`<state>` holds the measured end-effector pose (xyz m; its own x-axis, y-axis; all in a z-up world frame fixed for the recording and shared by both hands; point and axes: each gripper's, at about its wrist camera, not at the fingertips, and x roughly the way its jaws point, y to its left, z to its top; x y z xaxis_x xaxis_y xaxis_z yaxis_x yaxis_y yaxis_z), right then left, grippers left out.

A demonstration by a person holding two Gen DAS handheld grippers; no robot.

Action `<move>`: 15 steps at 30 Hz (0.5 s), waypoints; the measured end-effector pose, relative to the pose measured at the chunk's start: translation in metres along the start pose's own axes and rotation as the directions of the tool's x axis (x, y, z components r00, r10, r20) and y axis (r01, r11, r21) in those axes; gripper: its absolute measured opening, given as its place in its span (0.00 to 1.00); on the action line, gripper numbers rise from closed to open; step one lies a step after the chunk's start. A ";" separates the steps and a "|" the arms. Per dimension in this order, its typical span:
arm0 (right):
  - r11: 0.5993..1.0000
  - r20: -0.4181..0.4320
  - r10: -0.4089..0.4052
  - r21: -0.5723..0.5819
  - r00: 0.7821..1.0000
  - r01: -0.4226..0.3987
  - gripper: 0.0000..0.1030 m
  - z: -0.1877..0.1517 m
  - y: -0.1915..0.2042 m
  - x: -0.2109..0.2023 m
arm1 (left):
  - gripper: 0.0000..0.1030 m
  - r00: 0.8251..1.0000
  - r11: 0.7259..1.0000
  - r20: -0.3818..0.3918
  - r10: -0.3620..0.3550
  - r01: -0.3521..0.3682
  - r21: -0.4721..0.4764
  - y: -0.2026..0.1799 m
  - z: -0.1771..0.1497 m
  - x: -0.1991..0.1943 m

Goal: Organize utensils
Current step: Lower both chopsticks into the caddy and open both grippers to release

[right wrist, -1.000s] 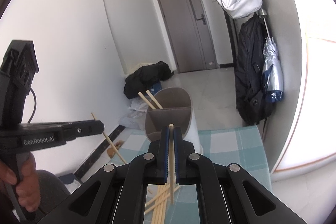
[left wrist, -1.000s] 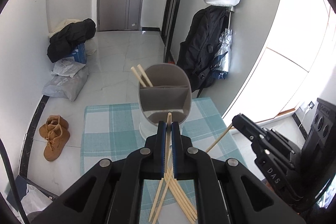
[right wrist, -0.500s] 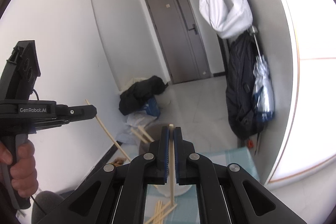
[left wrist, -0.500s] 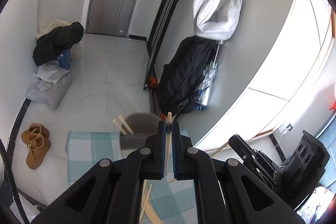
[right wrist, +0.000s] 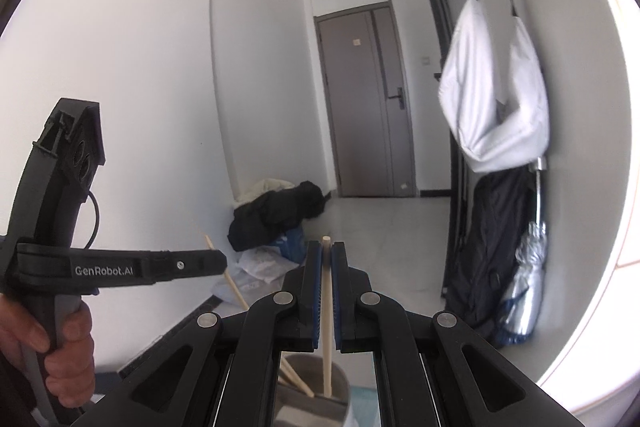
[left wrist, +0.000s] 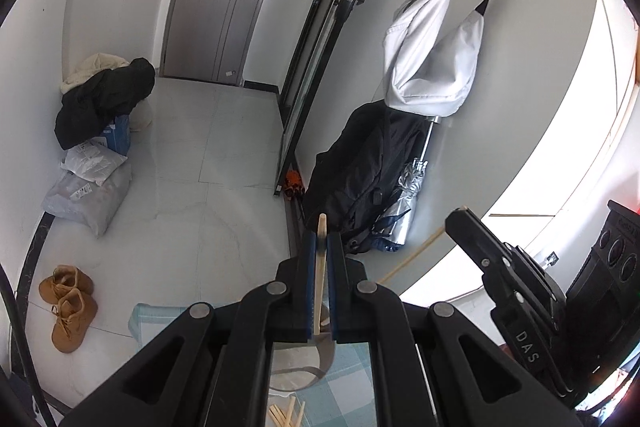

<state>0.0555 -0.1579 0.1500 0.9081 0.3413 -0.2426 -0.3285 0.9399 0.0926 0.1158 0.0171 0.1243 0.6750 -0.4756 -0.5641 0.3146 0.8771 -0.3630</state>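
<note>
My left gripper (left wrist: 320, 243) is shut on a wooden chopstick (left wrist: 319, 275) and holds it upright above the grey utensil holder (left wrist: 316, 359). My right gripper (right wrist: 326, 251) is shut on another chopstick (right wrist: 327, 319), whose lower end hangs over the holder (right wrist: 316, 383), where two chopsticks (right wrist: 294, 379) lean. The right gripper also shows in the left wrist view (left wrist: 460, 223), and the left gripper in the right wrist view (right wrist: 216, 261). Loose chopsticks (left wrist: 286, 415) lie on the checked cloth.
The teal checked cloth (left wrist: 344, 379) covers the table below. Beyond it are a tiled floor, brown boots (left wrist: 68, 307), bags and a dark coat (left wrist: 104, 95) by the wall, a backpack (left wrist: 360, 163) and a white bag (left wrist: 432, 55) hanging on the right.
Both grippers have risen and tilted up with their chopsticks. The holder has dropped to the bottom of both views and now lies under the held chopsticks.
</note>
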 end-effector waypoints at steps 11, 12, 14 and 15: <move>0.999 -0.109 0.020 -0.040 0.994 -0.025 0.04 -0.027 -0.003 0.057 | 0.01 1.000 0.997 -0.019 -0.005 0.003 -0.081 0.034 -0.009 0.035; 0.999 -0.118 0.026 -0.043 0.993 -0.031 0.04 -0.029 -0.003 0.059 | 0.01 1.000 0.996 -0.022 -0.014 0.012 -0.084 0.034 -0.010 0.038; 0.998 -0.148 0.027 -0.053 0.989 -0.035 0.04 -0.032 -0.004 0.065 | 0.01 0.999 0.996 -0.030 -0.012 0.010 -0.084 0.035 -0.012 0.043; 0.997 -0.160 0.022 -0.066 0.987 -0.033 0.04 -0.035 -0.004 0.067 | 0.01 0.999 0.997 -0.035 0.003 -0.005 -0.078 0.036 -0.014 0.045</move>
<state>0.1089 -0.1386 0.0995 0.8473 0.3581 -0.3922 -0.3748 0.9264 0.0361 0.1485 0.0262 0.0754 0.6520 -0.4753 -0.5908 0.2578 0.8717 -0.4167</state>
